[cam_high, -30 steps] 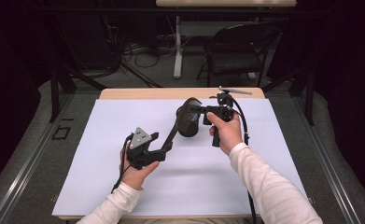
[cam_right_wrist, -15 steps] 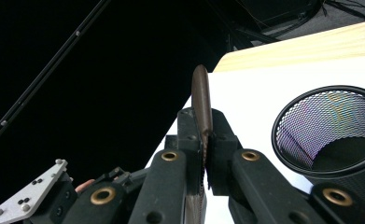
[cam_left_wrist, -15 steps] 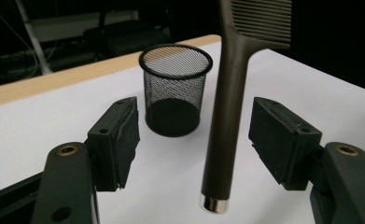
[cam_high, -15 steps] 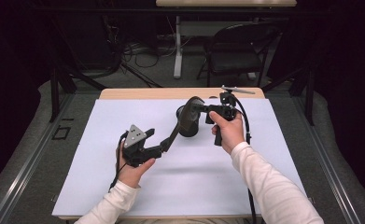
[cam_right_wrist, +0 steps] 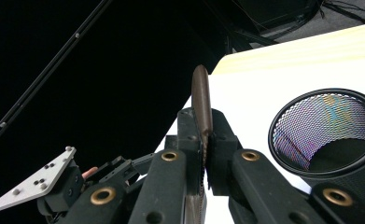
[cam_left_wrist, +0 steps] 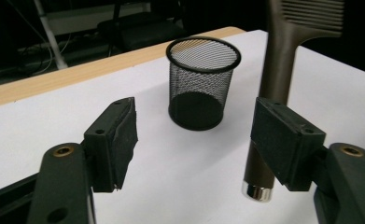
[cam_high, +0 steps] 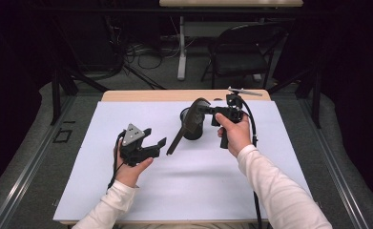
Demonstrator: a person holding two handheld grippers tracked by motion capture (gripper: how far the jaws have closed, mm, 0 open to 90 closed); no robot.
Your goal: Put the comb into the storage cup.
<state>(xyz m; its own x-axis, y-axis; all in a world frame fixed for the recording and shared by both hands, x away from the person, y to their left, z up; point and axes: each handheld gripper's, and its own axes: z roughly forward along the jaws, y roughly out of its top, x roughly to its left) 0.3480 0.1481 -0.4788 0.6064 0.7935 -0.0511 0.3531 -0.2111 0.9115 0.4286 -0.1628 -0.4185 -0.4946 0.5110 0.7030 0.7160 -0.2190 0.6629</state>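
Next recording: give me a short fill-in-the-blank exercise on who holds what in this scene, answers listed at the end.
1. The right gripper is shut on the toothed end of the brown plastic ____.
2. The black wire-mesh cup stands ____ on the white table cover.
3. The left gripper has its jaws ____, and the comb's handle passes behind its right-hand jaw.

Missing words: comb; upright; open

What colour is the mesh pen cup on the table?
Black; the mesh pen cup shows best in the left gripper view.

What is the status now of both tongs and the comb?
Right tongs shut on comb. Left tongs open, comb handle between jaws, not gripped. Mesh cup beyond; nothing in the way.
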